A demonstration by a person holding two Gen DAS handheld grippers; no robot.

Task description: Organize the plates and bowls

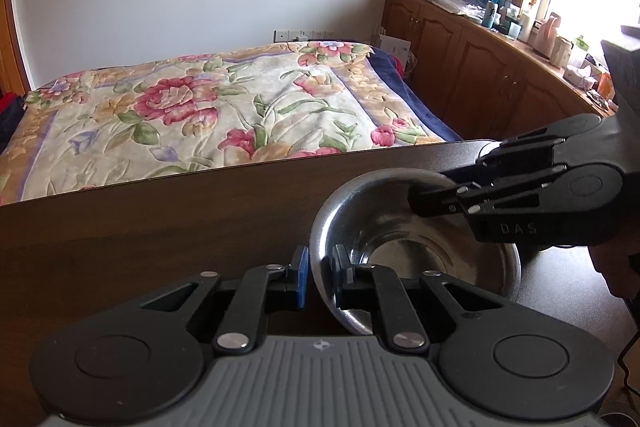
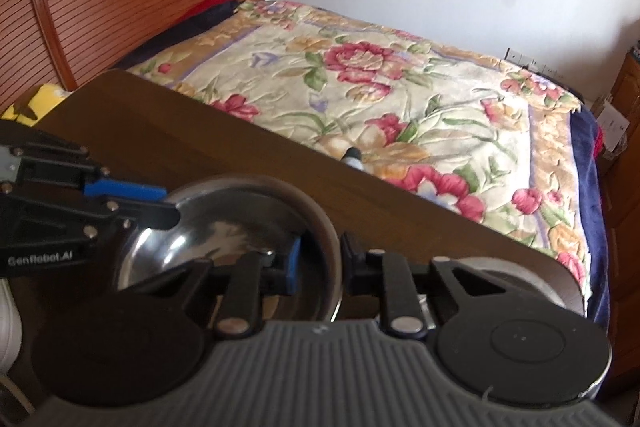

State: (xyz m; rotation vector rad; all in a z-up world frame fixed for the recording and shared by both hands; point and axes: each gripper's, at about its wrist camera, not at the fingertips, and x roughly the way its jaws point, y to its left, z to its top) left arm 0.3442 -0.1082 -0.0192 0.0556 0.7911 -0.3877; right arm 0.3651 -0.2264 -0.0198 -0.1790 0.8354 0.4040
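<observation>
Plate [image 2: 516,273] mostly behind right gripper [image 2: 320,263]

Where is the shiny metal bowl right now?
The metal bowl sits over the dark wooden table near the flowery bed, its rim between the fingers of the left hand-held gripper and the right hand-held gripper on opposite sides.

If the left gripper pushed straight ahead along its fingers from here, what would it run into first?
The left gripper already straddles the near rim of the steel bowl, so the bowl wall comes first. Beyond that, probably the right gripper on the far rim, though depth is unclear.
</observation>
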